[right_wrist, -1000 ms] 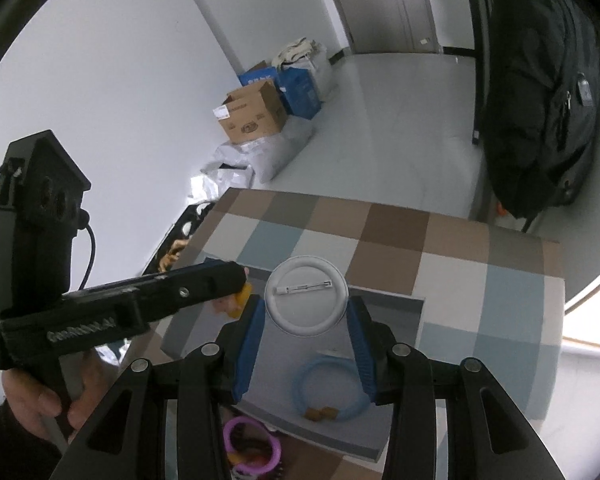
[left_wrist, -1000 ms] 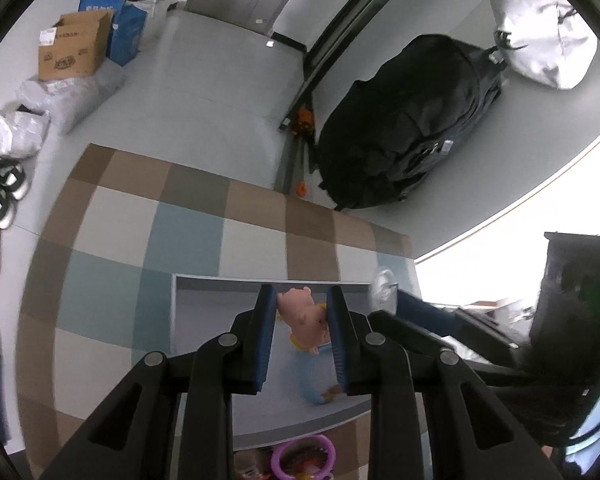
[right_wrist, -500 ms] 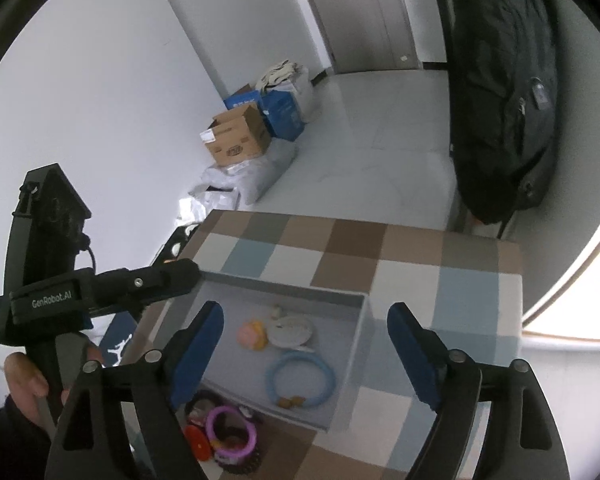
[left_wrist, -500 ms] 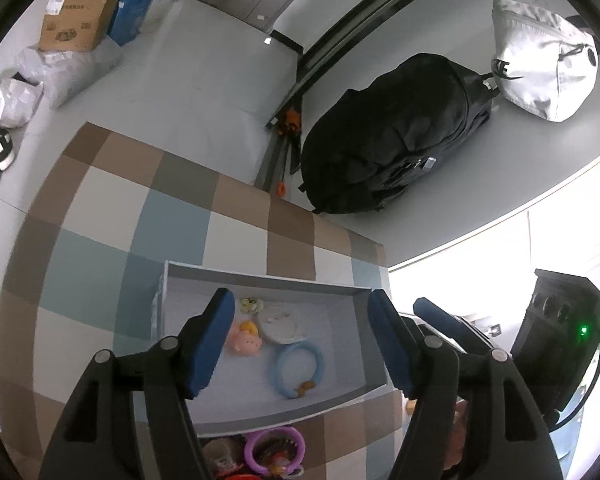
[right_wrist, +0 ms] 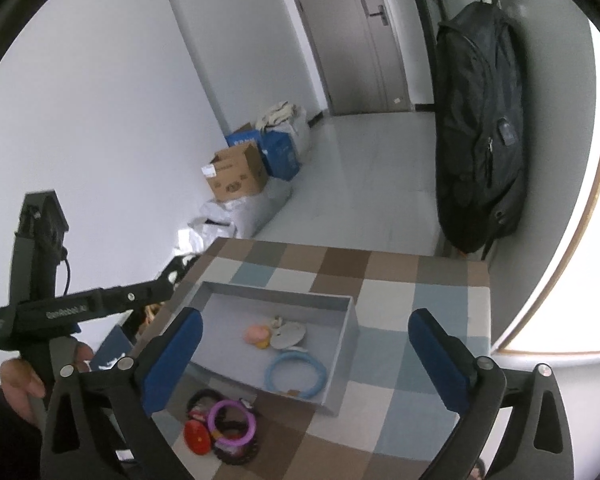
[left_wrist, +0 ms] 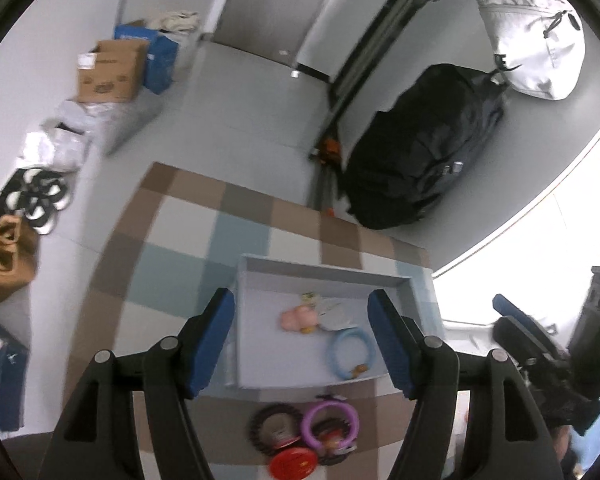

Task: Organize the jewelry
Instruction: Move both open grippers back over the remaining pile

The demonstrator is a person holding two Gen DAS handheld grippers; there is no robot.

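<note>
We hover above the checked cloth with both grippers, left gripper (left_wrist: 302, 338) and right gripper (right_wrist: 304, 354), jaws spread wide and holding nothing. In the grey tray (right_wrist: 342, 368) lie the blue ring (right_wrist: 295, 374), the white badge (right_wrist: 287, 335) and a pink charm (right_wrist: 255, 334). Just outside its near wall waits the pile: purple ring (right_wrist: 232, 421), dark bracelets, red disc (right_wrist: 196, 436). The purple ring looks light, stiff and slick to us; we pinch across its rim.

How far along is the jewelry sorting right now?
Partly done. The gray tray already holds the blue ring, pink charm and white badge. Both tongs, left and right, are open and empty. The purple ring pile remains outside.
</note>
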